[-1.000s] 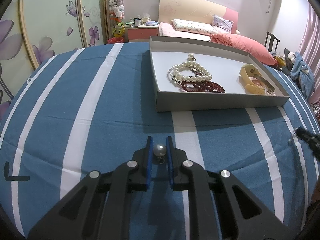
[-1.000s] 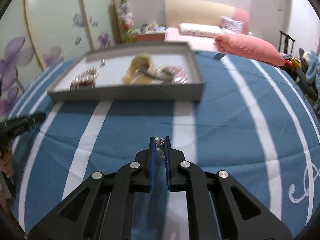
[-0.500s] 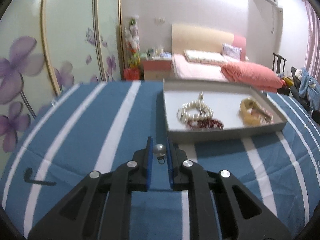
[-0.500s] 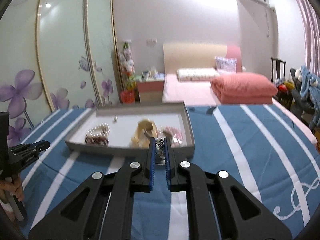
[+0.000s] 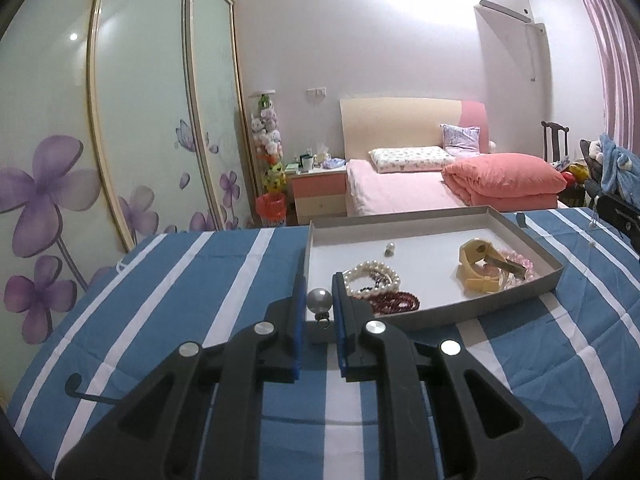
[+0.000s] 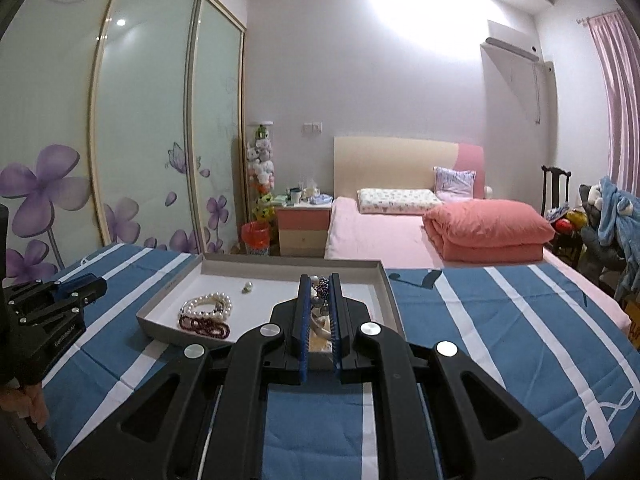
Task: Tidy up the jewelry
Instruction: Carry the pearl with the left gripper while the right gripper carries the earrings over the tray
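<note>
1. We see the left gripper (image 5: 319, 300) at lower centre of the left wrist view, jaws narrow, blue pads pinching a grey pearl bead (image 5: 319, 301) with a small metal ring hanging under it.
2. The bead sits in front of the near left corner of the grey tray (image 5: 516, 300); whether it is over the tray or short of it, we cannot tell.
3. The right gripper (image 6: 320, 300) sits at lower centre of the right wrist view, jaws nearly together, clamping a small beaded jewelry piece (image 6: 320, 290) with purple and silver bits. Its exact type is too small to tell.
4. In the tray, left wrist view: a white pearl bracelet (image 5: 372, 280) is at the near left, touching a dark red bead bracelet (image 5: 396, 302) just below it in the frame.
5. A small earring-like item (image 5: 390, 249) lies alone mid-tray, toward the far wall.
6. A yellow band (image 5: 478, 268) lies at the right of the tray, with pink beads (image 5: 516, 258) beside it.
7. The tray rests on a blue cloth with white stripes (image 5: 180, 300) that fills the lower half of both views.
8. In the right wrist view, the left gripper shows at the left edge, mid height, well apart from the tray.
9. Background, upper half: a bed with a pink folded quilt (image 5: 504, 178).
</note>
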{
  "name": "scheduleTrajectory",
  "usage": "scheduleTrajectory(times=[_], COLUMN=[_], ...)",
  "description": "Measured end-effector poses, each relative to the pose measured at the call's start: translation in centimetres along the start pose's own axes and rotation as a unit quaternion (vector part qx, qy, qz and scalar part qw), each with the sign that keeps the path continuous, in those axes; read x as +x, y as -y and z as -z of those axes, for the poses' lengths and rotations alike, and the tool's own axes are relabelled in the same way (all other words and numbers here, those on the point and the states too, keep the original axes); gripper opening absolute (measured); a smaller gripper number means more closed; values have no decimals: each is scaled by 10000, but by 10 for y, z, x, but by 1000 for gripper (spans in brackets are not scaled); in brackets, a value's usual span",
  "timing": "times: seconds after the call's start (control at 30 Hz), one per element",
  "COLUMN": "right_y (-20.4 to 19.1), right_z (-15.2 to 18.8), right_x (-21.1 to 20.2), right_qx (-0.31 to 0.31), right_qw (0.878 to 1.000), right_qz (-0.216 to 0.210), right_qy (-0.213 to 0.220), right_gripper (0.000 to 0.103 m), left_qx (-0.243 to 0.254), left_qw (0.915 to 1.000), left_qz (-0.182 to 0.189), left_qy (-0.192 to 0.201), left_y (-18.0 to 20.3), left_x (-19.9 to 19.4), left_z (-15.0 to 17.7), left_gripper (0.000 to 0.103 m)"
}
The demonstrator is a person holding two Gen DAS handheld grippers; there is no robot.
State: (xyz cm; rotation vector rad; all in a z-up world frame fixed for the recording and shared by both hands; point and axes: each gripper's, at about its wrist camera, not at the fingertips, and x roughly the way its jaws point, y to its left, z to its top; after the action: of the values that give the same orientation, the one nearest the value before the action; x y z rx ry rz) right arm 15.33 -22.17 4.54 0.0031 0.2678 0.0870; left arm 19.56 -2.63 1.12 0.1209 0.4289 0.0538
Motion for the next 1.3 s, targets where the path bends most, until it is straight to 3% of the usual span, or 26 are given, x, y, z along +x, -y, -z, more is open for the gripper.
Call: scheduleTrajectory(times=[0.4,1.0,1.3], right_y=[-15,-17,-11], right_z=[-4,-7,-13], right_x=[0,2,20], right_qx=[-264,-212,-83], right_qw=[9984,9984,9984], right_qz=[105,81,70], right_qy=[491,516,556], right_gripper=[10,10,10], left_qx=[149,146,22], left_qw=[9997,9995,9988], left_qz=[13,47,152], left_qy=[214,276,463], left_y=[14,18,21], left_x=[2,5,23], left_z=[-1,-6,-26], left_gripper=[14,14,14])
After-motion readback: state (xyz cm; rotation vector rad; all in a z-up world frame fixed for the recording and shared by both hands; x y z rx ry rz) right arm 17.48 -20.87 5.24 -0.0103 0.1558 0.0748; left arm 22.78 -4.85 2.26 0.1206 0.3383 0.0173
